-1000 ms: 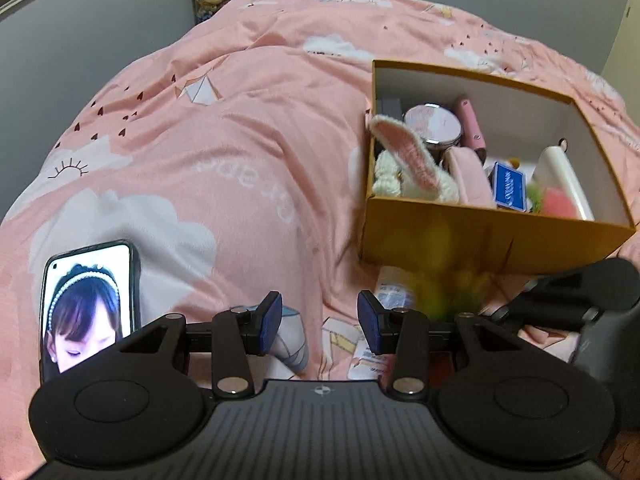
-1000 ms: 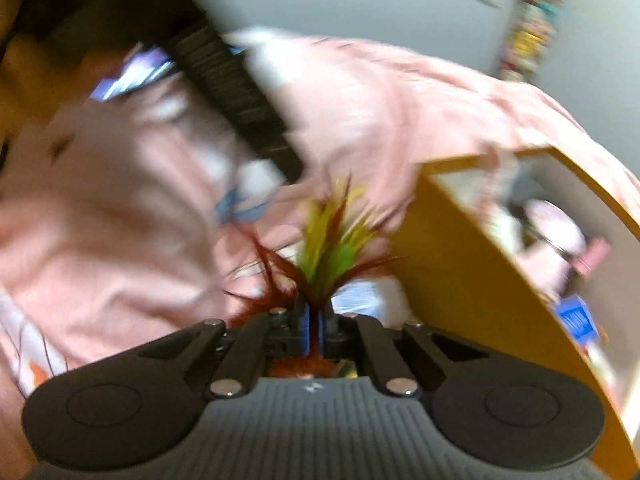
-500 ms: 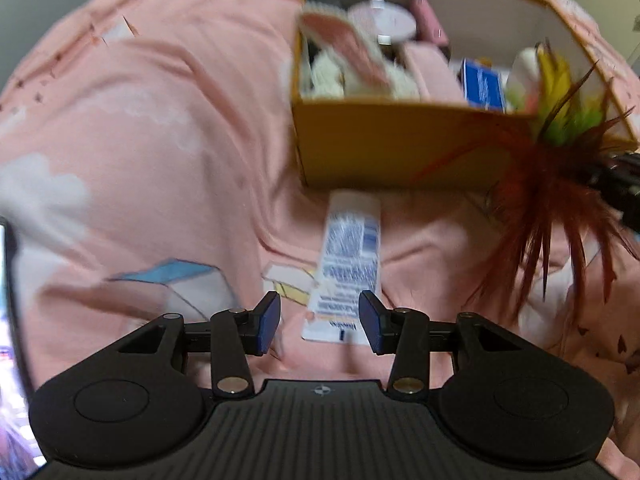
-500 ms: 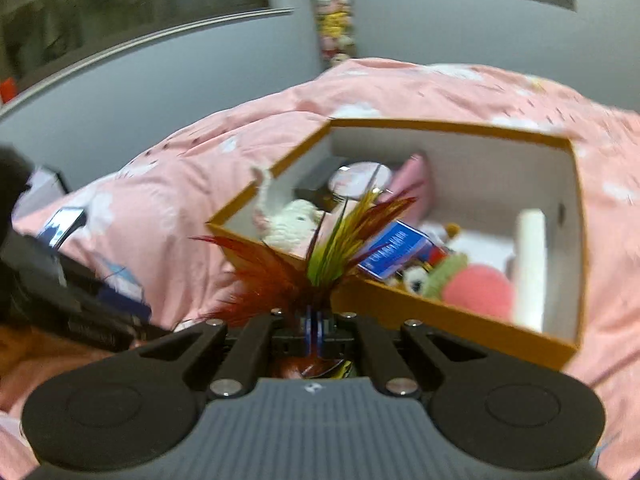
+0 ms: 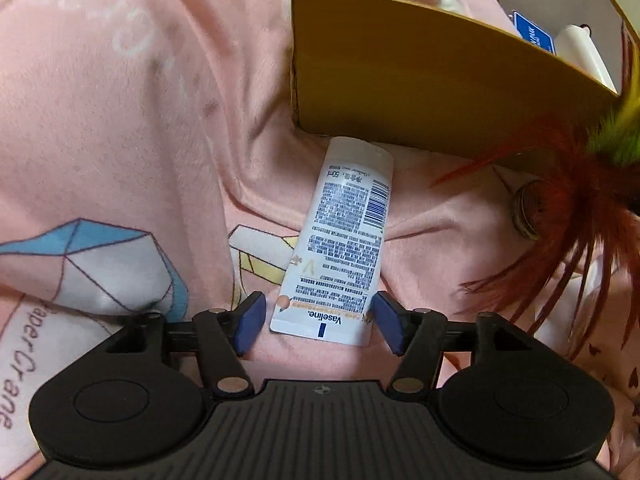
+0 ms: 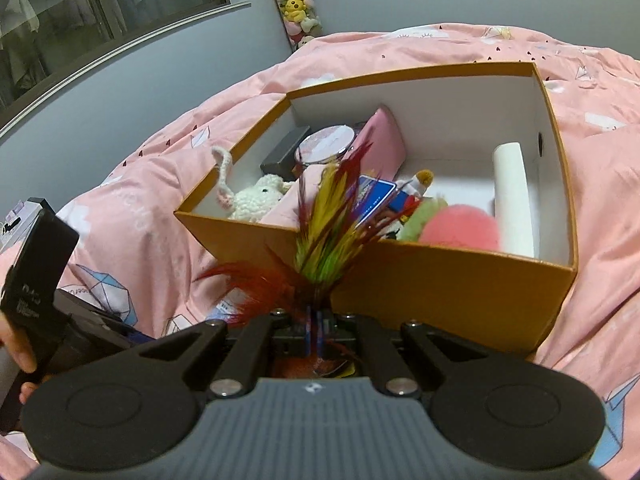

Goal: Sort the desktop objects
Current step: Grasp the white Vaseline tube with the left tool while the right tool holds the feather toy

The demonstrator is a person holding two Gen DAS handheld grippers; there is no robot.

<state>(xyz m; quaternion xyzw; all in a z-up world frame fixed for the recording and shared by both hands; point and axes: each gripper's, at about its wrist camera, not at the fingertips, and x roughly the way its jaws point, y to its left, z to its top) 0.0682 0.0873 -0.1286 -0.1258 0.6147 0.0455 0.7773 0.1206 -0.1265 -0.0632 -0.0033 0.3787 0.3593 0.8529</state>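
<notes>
Since the frame half a sec ago the left gripper [image 5: 318,322] has come lower over the bedcover, so the white Vaseline tube [image 5: 342,248] now fills more of the left wrist view and its crimped end sits right betw. the blue pads [image 5: 249,322]. Jaws are opening; tube lies betw. them but pads aren't pressing it, a small gap shows on each side. Tube lies flat on the pink duvet [image 5: 132,120], label side up, cap end pointing away from the gripper and nearly touching the front wall of the orange box [image 5: 420,92]. Right gripper [image 6: 316,326] is clenched on the stem of a feather toy [image 6: 328,236]: red, yellow and green plumes fan up in front of the box's near corner. Same feathers show at the right edge of the left wrist view, w/ a small round metal piece among them. Box [image 6: 452,288] sits on the duvet and holds a knitted bunny [image 6: 256,196], pink pouch [image 6: 384,140], round tin [image 6: 326,144], blue card [image 6: 376,196], pink pompom [image 6: 460,228] and white cylinder [image 6: 512,196]. A hand [image 6: 20,350] grips the left tool's handle at the lower left of the right wrist view.
</notes>
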